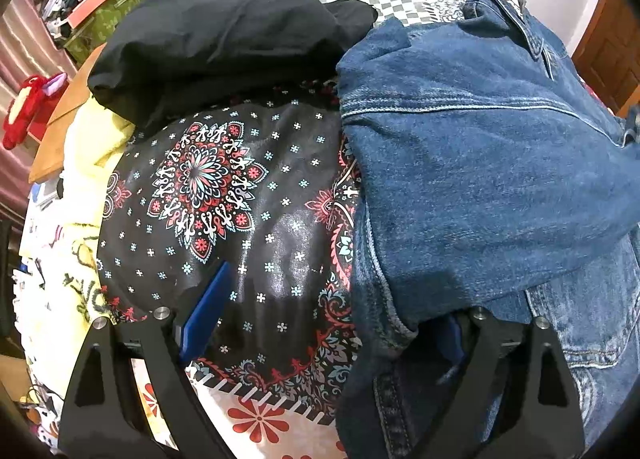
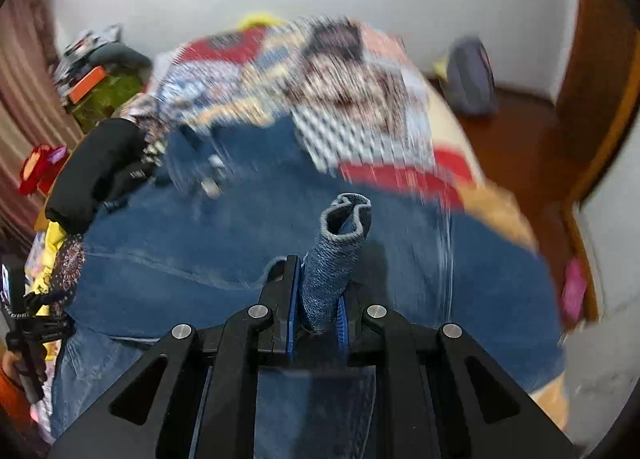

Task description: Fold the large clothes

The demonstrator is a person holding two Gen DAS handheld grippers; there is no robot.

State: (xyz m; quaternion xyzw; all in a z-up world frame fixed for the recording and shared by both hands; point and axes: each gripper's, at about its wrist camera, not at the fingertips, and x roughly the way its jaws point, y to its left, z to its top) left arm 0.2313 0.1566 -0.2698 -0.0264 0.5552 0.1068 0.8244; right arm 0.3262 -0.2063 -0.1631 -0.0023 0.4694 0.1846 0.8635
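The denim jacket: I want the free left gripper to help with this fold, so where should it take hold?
Probably the denim jacket's near folded edge, lying bunched beside the open left gripper. Come from the patterned bedsheet side, one finger under the fold. The right gripper already pinches a rolled cuff.

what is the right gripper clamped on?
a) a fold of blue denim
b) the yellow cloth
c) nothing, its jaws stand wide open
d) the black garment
a: in the right wrist view the right gripper has its jaws pinched on a bunched fold of the denim jacket, which sticks up between the blue pads; the black garment lies off to the left, untouched.
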